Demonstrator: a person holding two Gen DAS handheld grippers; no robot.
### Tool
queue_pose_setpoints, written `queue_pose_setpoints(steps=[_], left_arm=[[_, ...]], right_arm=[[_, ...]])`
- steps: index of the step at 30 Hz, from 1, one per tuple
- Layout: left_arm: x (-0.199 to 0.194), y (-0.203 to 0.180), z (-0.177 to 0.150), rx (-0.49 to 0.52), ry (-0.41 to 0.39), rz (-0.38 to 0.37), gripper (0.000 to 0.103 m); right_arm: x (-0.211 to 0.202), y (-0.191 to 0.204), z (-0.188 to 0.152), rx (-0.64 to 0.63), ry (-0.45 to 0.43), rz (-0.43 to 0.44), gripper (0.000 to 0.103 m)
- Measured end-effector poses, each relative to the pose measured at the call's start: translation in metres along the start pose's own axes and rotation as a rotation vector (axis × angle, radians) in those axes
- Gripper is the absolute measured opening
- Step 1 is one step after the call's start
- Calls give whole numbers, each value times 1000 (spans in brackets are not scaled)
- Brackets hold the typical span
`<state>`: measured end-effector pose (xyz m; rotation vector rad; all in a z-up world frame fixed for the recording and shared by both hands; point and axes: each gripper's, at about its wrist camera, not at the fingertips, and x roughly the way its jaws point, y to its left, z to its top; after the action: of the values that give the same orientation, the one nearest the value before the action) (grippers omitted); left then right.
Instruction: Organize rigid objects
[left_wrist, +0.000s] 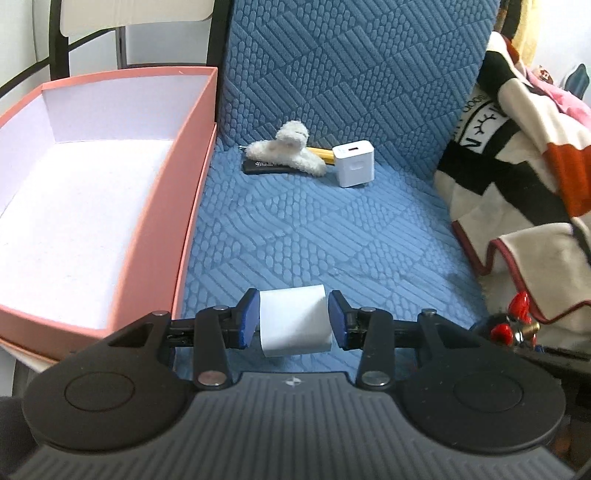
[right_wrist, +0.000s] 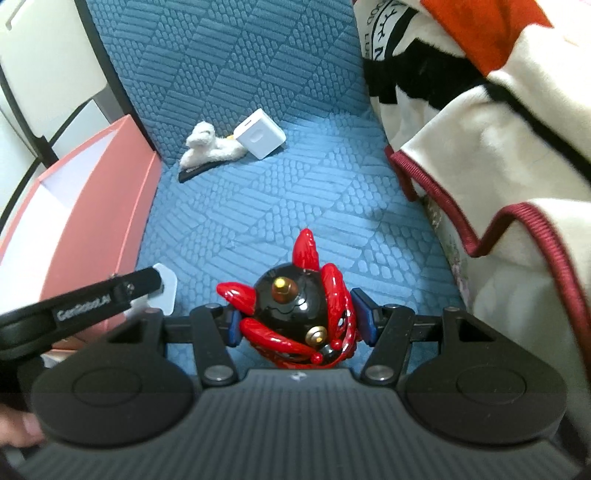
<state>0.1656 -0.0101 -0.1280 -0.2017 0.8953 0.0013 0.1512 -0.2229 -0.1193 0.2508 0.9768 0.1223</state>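
My left gripper (left_wrist: 293, 319) clamps a light, smooth white block (left_wrist: 294, 325) by its flat sides at lower centre, while my right gripper (right_wrist: 299, 321) squeezes a hard, glossy red-and-black toy (right_wrist: 295, 314) across its round body, likely slippery.

Open blue cushion (left_wrist: 295, 229) mid-seat; pink box (left_wrist: 192, 177) walls left, blanket (left_wrist: 517, 206) crowds right, clutter at backrest.
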Motion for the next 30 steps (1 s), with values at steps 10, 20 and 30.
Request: queue_pose_setpoints(steps=[10, 20, 30], left_arm=[[-50, 15, 26, -2, 45, -34, 46], [-96, 36, 88, -8, -16, -8, 46], [-139, 101, 134, -53, -104, 47, 46]], right_arm=[[-34, 31, 21, -57, 8, 27, 61], [-58, 77, 51, -136, -47, 90, 61], [-71, 158, 76, -259, -106, 156, 61]])
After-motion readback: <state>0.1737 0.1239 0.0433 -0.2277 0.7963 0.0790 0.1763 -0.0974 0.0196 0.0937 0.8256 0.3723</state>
